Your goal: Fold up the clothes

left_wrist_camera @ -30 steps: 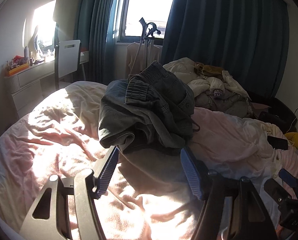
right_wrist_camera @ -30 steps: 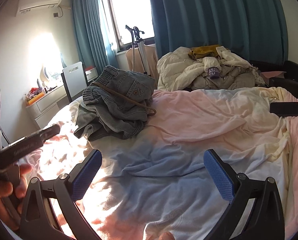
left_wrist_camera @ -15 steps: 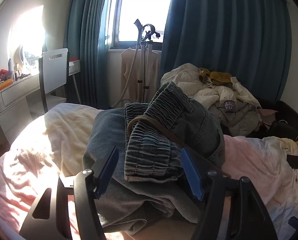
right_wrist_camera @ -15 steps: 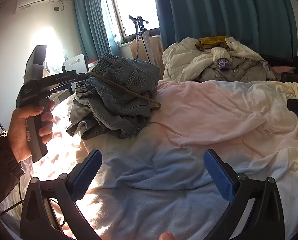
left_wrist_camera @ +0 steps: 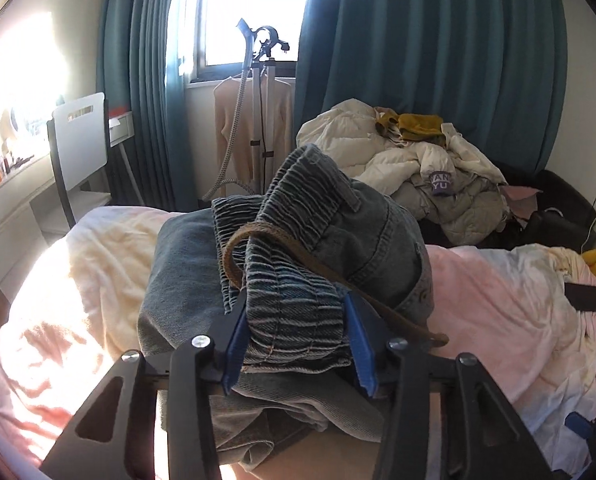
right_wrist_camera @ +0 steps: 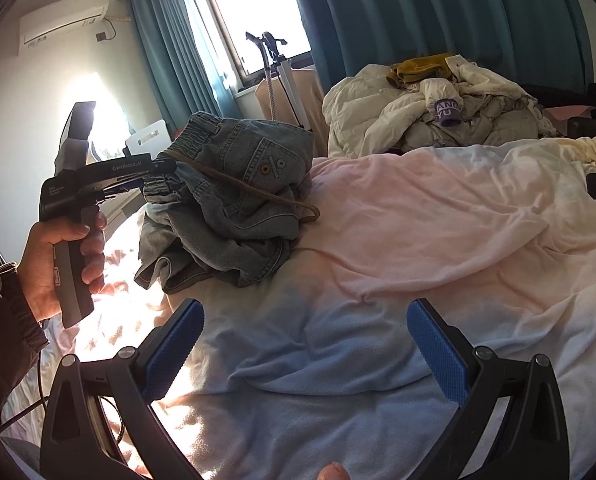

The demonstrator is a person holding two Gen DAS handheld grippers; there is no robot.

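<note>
**Left tongs close on denim waistband as folding begins on sunlit bed**

A crumpled pair of denim jeans (left_wrist_camera: 298, 272) lies heaped on the near-left part of a bed (right_wrist_camera: 418, 220) covered in pink and pale-blue bedding, a brown cord belt (left_wrist_camera: 338, 276) looped over the top. The left tongs (left_wrist_camera: 296, 336) have just been closing, and the ribbed elastic waistband now sits between their blue pads (left_wrist_camera: 236, 340), which appear to press it from both sides. In the right wrist view the person's hand (right_wrist_camera: 58, 264) holds that tool level at the heap's upper edge. The right tongs (right_wrist_camera: 306, 348) hang spread wide above bare bedding, nothing between them, well apart from the jeans.

To do this step well, the pinch should probably take the waistband alone and not the cord, then lift slowly so the legs drop free before the right tongs take the opposite side of the waistband.

Much stays unclear. How many layers the left pads hold cannot be told, and the legs are buried in the bundle. Strong window glare washes out the bed's left edge. A second mound of pale clothes (left_wrist_camera: 418, 172) lies beyond the bed, before teal curtains (left_wrist_camera: 438, 60); a dark phone-like object (left_wrist_camera: 584, 297) rests at the right.
</note>
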